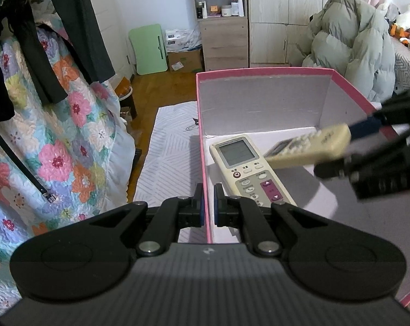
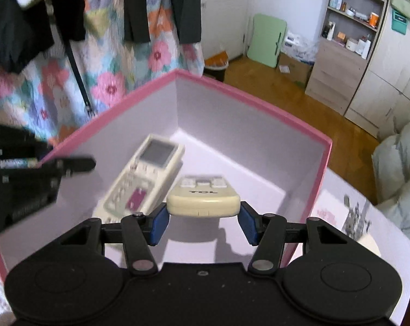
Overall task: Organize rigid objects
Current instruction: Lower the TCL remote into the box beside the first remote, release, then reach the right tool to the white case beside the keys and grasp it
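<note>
We see our right claw (image 2: 204,224) clamped on the end of a cream TCL remote (image 2: 203,196), holding it in the air over the open pink box (image 2: 259,106). A second remote with a screen (image 2: 143,174) lies flat on the box's white floor, beside the left wall. Our left claw (image 1: 209,206) is clenched on that left wall (image 1: 206,190), 1 blue pad on each side of the pink rim. The box sits on a patterned white cloth (image 1: 167,146).
</note>
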The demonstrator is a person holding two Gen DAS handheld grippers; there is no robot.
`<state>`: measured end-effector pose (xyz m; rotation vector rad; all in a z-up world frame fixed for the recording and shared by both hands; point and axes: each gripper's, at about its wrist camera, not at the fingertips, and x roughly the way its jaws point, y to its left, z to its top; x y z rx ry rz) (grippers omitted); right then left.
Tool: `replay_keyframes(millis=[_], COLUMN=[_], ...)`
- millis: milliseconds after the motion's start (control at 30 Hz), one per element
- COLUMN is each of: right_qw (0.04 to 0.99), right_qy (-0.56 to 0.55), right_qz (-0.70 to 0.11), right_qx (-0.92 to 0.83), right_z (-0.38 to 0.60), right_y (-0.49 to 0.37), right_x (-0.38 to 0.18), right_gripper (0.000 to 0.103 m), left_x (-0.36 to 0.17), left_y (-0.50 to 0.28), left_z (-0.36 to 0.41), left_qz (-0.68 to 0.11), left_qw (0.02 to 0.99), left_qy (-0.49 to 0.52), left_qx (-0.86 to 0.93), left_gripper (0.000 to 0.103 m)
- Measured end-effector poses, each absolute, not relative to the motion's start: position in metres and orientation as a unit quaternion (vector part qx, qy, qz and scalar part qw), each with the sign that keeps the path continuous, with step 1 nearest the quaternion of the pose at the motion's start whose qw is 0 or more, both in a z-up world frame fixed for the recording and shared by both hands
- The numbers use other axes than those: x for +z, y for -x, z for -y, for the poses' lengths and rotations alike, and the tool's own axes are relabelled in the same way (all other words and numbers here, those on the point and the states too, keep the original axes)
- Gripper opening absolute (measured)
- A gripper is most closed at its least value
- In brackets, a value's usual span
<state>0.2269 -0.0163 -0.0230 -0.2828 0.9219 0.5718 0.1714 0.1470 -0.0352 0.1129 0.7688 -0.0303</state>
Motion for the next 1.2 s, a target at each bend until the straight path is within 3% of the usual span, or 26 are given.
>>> replay_keyframes(millis=[167, 300, 433, 833, 1200], right_qw=[0.846, 0.837, 0.83, 0.888, 0.887], right_qy=[0.148, 0.113, 0.073, -0.035, -0.089], right_qz=[-0.445, -0.465, -0.472, -0.396, -0.436], right_qx=[0.253, 0.265, 0.29, 0.233, 0.127], right_z=[0.01, 0.013, 0.024, 0.135, 0.198], right_y=[-0.221, -0.227, -0.222, -0.191, -0.202], right_x=[-0.024, -0.018, -0.008, 0.046, -0.006], right_gripper=[0.061, 0.066, 0.065, 0.066, 0.066], left_x=[-0.036, -0.035, -0.036, -0.035, -0.034], left_y=[-0.172, -0.172, -0.172, -0.17, -0.17], left_z=[-0.147, -0.146, -0.144, -0.149, -0.147], left_qz=[-0.375, -0.375, -0.377, -0.374, -0.375], left_qw=[0.925, 0.925, 0.924, 0.925, 0.925], left_qy=[-0.058, -0.061, -0.058, -0.056, -0.06], left_qx=[-0.013, -0.012, -0.011, -0.016, -0.016], left_gripper=[0.005, 0.005, 0.005, 0.005, 0.006])
